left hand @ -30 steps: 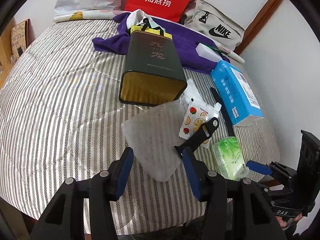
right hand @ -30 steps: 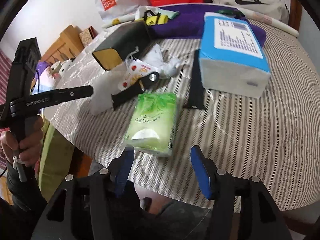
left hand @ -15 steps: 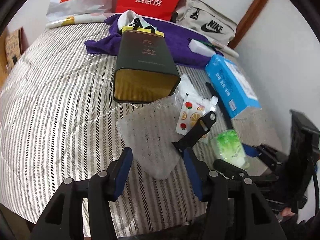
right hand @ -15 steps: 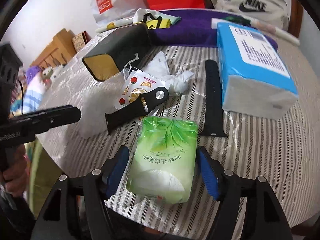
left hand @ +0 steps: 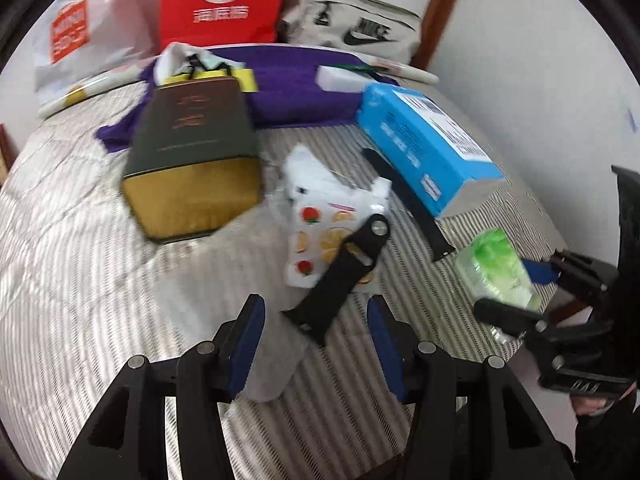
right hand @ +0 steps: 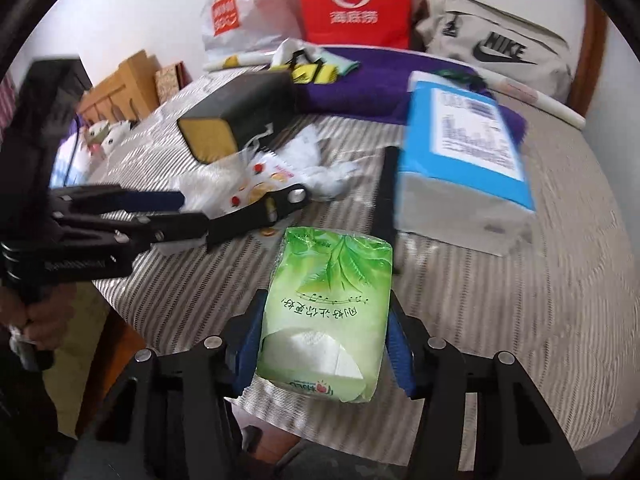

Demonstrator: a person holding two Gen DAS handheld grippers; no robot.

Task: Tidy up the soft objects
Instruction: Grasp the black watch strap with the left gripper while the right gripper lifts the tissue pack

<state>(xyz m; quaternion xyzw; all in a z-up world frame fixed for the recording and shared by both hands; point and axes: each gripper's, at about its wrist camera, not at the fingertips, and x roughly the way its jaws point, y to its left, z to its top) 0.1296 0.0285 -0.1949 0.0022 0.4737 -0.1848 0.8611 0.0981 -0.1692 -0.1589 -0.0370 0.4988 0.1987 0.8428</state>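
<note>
Right gripper (right hand: 322,344), jaws just closing, clamps the green tissue pack (right hand: 326,316); behind, a NIKE bag (right hand: 496,44).

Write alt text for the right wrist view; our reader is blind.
The right gripper, whose jaws have just been closing, clamps a green tissue pack on a striped bed. Beyond lie a blue tissue box and black strap; the left gripper reaches in.

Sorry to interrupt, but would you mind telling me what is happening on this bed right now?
A person is sorting soft items on the striped bedspread with two handheld grippers. The right gripper has just been closing around the green plastic tissue pack, its pads against the sides. The left gripper is open, straddling the near end of a black watch strap without gripping it.
</note>
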